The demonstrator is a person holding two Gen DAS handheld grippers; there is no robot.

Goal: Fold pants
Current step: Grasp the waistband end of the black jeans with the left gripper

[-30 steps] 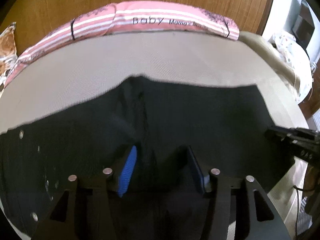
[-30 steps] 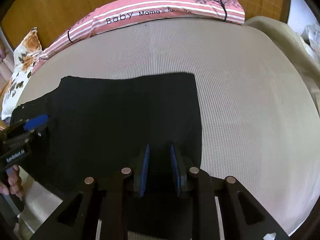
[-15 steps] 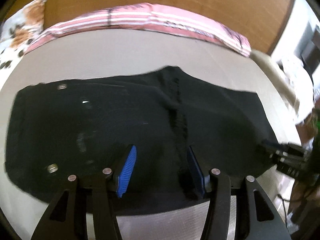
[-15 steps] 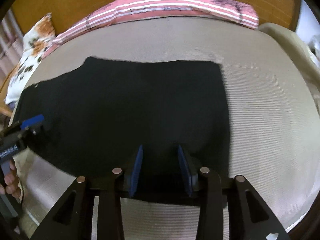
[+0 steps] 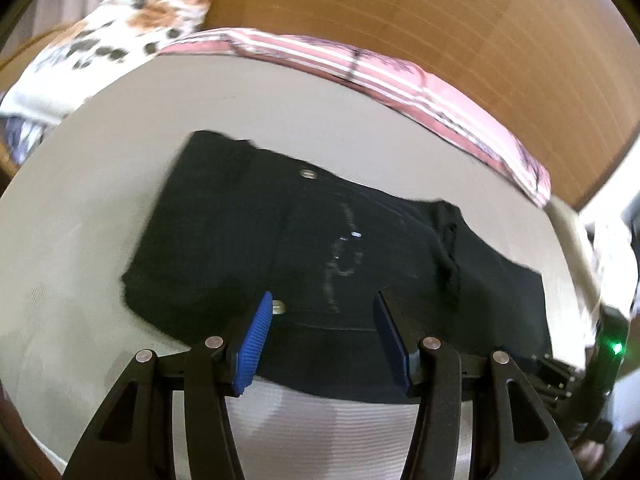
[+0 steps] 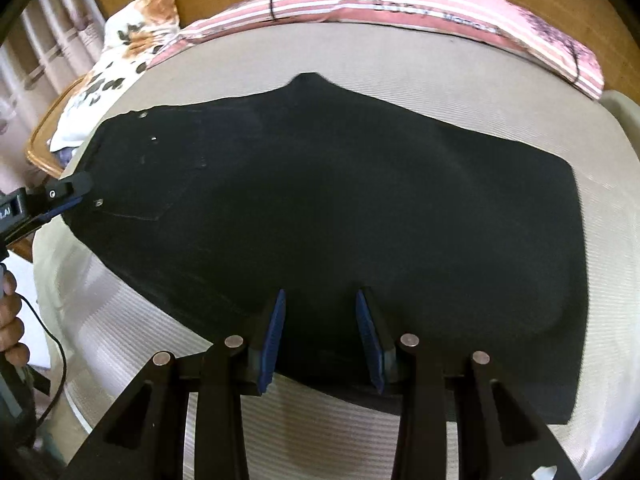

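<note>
Black pants [image 6: 320,216] lie flat on the ribbed beige mattress [image 6: 440,72], waist to the left. Left gripper [image 5: 324,336] and right gripper [image 6: 320,332] both released, nothing between pads, over the near edge. Next grab: pinch the edge cleanly, lift both sides evenly; thick, limp denim-like cloth, metal rivets
</note>
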